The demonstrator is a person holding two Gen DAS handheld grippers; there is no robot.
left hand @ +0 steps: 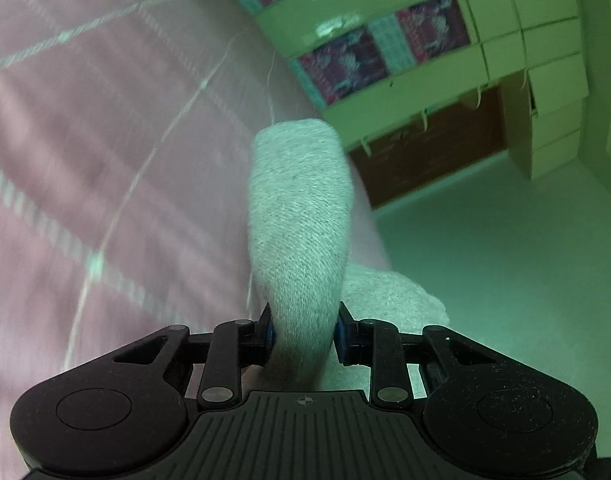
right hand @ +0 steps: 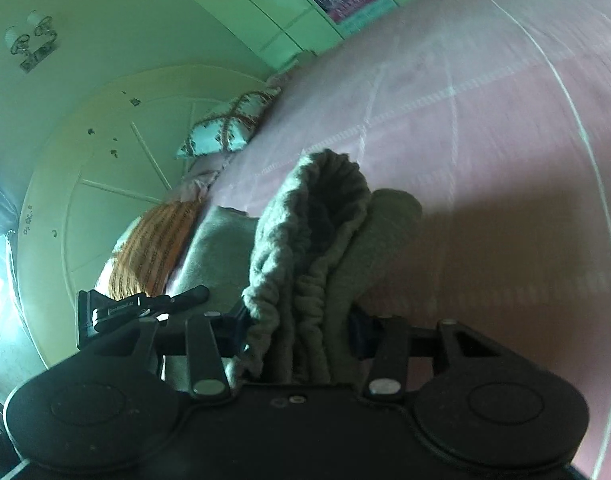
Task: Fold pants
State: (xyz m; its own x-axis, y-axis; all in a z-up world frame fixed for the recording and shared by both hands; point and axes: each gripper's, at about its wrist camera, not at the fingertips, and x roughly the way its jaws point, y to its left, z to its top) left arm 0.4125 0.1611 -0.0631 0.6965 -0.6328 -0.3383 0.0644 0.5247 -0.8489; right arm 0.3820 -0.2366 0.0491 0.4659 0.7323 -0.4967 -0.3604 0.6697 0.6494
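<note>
1. The left gripper [left hand: 303, 334] is clamped on a fold of the grey pants [left hand: 301, 216]; its two blue-padded fingers [left hand: 270, 336] press the knit cloth from both sides, with only the thickness of the fabric between them.
2. Ahead of those fingers the pinched cloth rises as a thick rounded roll, and a second lobe of the same fabric bulges just to the right of the right finger.
3. Left of and beyond the roll lies the pink bedspread [left hand: 105, 140], crossed by pale stitched lines and blurred.
4. To the right of the fingers is a pale floor [left hand: 505, 280], and farther off stand stacked cardboard boxes [left hand: 537, 60].
5. The right gripper [right hand: 301, 330] is likewise closed on a bunched, gathered edge of the pants [right hand: 309, 240], which stand up crumpled between and ahead of its fingers.
6. Right of and beyond that bunch spreads the pink bedspread [right hand: 485, 140].
7. Left of the fingers are an orange patterned cloth [right hand: 153, 248] and, farther on, a patterned pillow [right hand: 229, 124] against a white headboard [right hand: 97, 152].
</note>
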